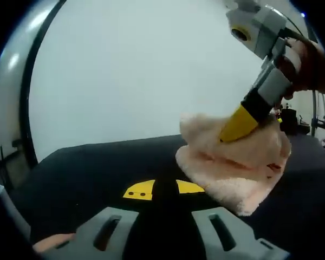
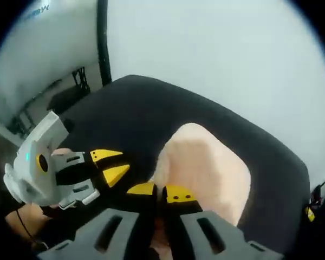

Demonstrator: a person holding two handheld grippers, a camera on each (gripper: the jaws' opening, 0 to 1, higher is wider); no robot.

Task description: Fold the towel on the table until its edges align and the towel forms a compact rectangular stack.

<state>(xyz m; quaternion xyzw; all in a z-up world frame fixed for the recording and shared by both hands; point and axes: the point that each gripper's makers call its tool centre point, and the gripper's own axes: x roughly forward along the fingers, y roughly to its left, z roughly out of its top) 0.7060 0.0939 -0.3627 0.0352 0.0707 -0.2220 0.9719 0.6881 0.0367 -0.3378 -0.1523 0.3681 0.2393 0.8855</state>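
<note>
Yellow-tipped right tongs (image 2: 160,191), bottom centre of right gripper view, nearly closed, pinching near edge of towel (image 2: 206,173) to lift and carry fold over. Left tongs (image 1: 163,189) spread apart, empty, lower centre of left gripper view, waiting beside. Towel peach, fluffy terry, bunched soft mound mid-frame on matte black surface (image 2: 141,108).
</note>
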